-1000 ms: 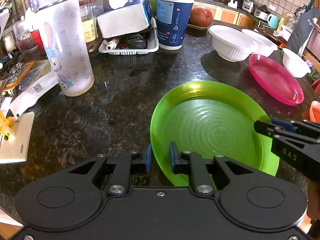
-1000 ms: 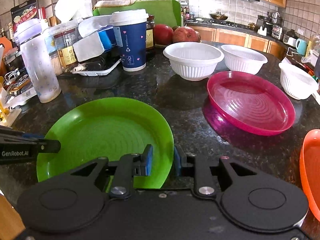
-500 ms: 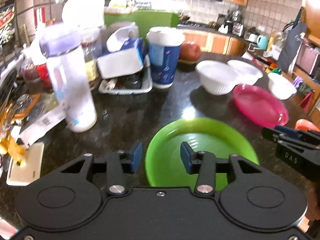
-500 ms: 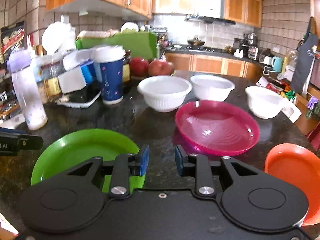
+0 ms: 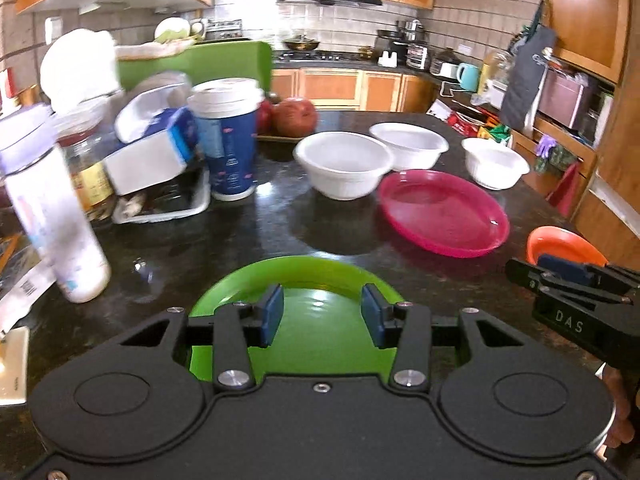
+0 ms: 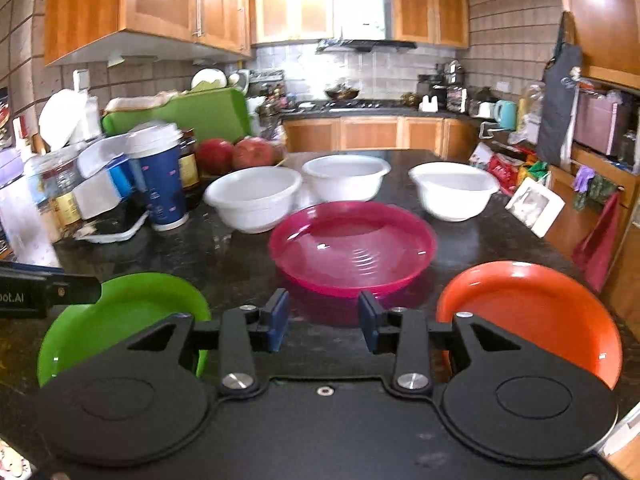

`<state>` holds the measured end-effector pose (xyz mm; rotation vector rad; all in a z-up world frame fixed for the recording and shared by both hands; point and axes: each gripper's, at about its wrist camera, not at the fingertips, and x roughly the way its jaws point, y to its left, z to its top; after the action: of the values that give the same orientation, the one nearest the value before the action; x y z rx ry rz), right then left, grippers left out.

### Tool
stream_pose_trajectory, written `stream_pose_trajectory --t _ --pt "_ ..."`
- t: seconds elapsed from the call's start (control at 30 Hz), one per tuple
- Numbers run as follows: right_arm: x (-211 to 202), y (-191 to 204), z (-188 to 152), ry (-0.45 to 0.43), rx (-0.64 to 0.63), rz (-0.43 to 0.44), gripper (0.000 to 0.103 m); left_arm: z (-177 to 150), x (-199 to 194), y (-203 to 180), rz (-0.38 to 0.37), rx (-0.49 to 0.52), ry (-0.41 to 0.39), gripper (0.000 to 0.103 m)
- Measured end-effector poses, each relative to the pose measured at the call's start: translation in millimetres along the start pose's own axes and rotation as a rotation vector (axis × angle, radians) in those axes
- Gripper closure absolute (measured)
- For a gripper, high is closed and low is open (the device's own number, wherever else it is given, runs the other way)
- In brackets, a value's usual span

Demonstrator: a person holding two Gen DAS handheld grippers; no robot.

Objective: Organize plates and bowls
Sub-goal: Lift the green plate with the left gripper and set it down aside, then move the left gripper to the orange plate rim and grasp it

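Left gripper [image 5: 322,314] jaws parted, just opened, nothing gripped, above round green plastic plate [image 5: 316,276]. Right gripper [image 6: 323,322] likewise (just widened), empty. Round magenta plastic plate [image 6: 352,252] and three white plastic bowls [image 6: 254,196] empty.

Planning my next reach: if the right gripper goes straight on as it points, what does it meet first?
Probably the round pink plastic plate, dead ahead of the open right gripper; only bare dark countertop lies between, though depth is uncertain.

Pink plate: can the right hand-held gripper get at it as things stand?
Probably yes: the right hand-held gripper is open and empty, its jaws just widened, and only bare countertop lies before the pink plate.
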<state>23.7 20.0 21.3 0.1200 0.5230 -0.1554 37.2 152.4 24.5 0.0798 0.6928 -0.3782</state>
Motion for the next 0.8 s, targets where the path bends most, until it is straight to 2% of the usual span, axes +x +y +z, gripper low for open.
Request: stream_pose_trajectory --t 0.13,0.33,0.4,0.57,0.8 --pt "-5.7 -26.6 0.5 -0.037 0.005 -0.042 0.065 4.4 5.0 -29.8 -0.007 0.016 -0.004 0.046" --pt "-12.0 -71.0 7.5 -0.067 -0.033 -0.082 0.065 13.1 21.1 -71.3 -0.023 -0.007 0.023 0.046" --pt "-11.2 -87.7 9.3 -0.051 -0.043 -0.099 0.065 14.2 28.7 -84.5 -0.033 -0.015 0.042 0.046" --pt "-0.7 -137.5 13.5 0.046 -0.005 -0.064 0.065 16.2 48.0 -118.7 -0.044 -0.018 0.093 0.046" --pt "10.7 -181.9 8.0 0.085 -0.011 -0.104 0.065 15.2 64.9 -159.2 -0.046 0.005 0.144 0.046"
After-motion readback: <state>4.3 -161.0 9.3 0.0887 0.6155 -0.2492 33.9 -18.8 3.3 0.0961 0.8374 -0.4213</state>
